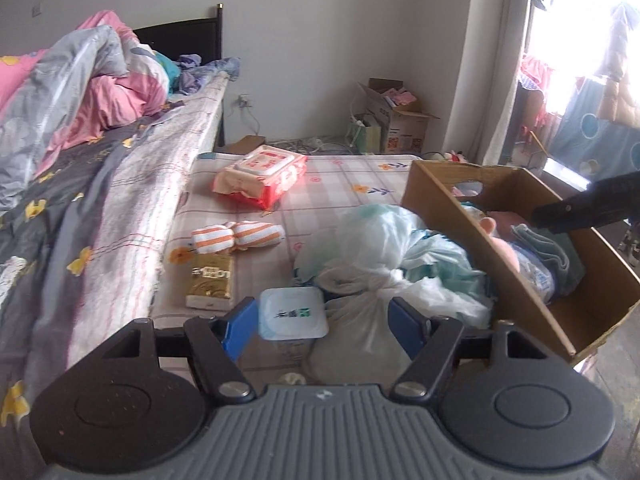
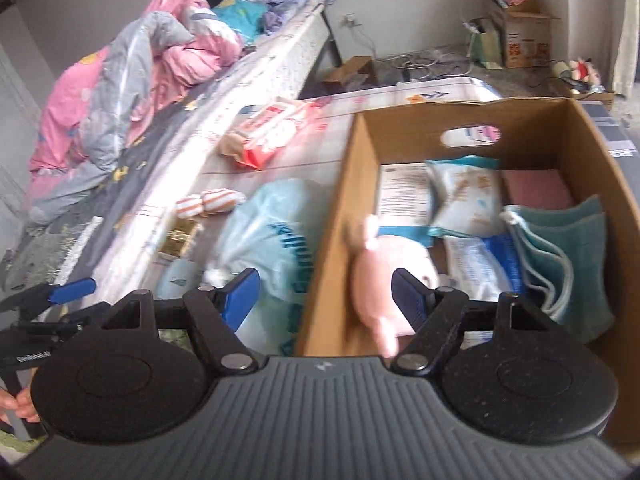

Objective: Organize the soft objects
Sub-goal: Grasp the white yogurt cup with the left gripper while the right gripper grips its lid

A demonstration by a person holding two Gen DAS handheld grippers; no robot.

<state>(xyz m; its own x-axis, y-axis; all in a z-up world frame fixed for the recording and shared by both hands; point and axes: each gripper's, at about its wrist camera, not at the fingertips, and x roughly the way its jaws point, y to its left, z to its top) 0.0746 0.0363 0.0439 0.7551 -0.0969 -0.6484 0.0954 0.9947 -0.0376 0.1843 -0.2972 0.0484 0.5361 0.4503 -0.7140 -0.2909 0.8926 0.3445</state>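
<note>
Plush toy [image 2: 380, 276]: pale pink, rounded and fuzzy, lying inside the cardboard box [image 2: 332, 240] against its near-left wall; blurred, so finer detail is not showing
Cardboard box: brown corrugated board, open-topped, an oval handle hole cut in its far wall; sitting on the checked floral mattress [image 1: 340, 184]
Box contents: teal folded towel [image 2: 576, 248] leaning at the box's right side; soft white-and-blue plastic packs [image 2: 464, 196] lying beyond the plush toy
Right gripper [image 2: 325, 292]: blue-padded fingers standing spread over the box's left wall, gripping nothing; the plush toy lying loose just by the right-hand finger
Left gripper [image 1: 320, 322]: fingers spread wide, pinching nothing; hovering left of the box above a white lidded tub [image 1: 291, 312] and a knotted translucent plastic bag [image 1: 384, 256]
Left of the box: orange-and-white striped rolled socks [image 1: 238, 236], soft and ribbed; shiny gold packet [image 1: 210, 280]; red wet-wipe pack [image 1: 264, 176], crinkled
</note>
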